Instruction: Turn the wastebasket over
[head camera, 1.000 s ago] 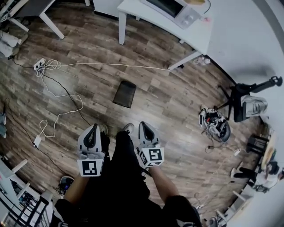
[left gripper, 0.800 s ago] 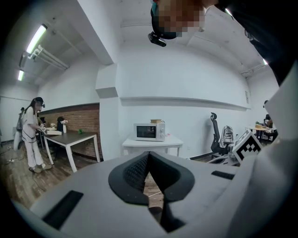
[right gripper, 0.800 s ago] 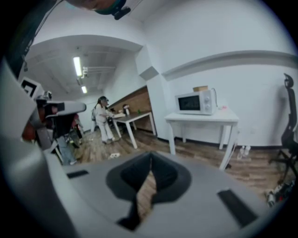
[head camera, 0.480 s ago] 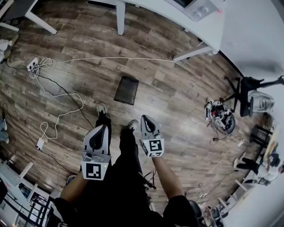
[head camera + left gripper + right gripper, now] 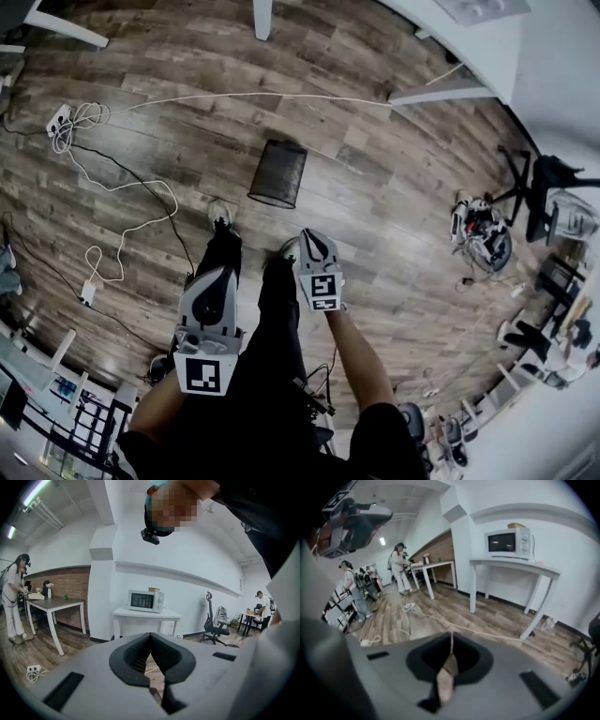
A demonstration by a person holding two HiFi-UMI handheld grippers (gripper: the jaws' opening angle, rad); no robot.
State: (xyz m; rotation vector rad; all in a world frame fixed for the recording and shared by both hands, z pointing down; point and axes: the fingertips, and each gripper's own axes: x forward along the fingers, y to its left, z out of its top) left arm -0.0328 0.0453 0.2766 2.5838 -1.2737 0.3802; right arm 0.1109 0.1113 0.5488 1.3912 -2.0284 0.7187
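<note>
The fingers (image 5: 132,657) of the left gripper (image 5: 218,274) are shut tight, with nothing between them. The fingers (image 5: 430,657) of the right gripper (image 5: 309,236) are shut tight too, and they hold nothing. In the head view both grippers are low in the middle of the picture, the left one lower than the right one. Just past their tips are the person's shoes (image 5: 218,214) on the wood floor (image 5: 375,281).

A bit farther up, near the top middle of the picture, is the dark wastebasket (image 5: 278,173). It sits on the floor by itself, apart from both grippers. I cannot tell which way up it is.

A tangle of white cord (image 5: 82,116) lies at the upper left. An office chair (image 5: 548,183) stands at the right edge. Far off, by the white wall, a microwave (image 5: 508,541) sits on a white table (image 5: 513,564).
</note>
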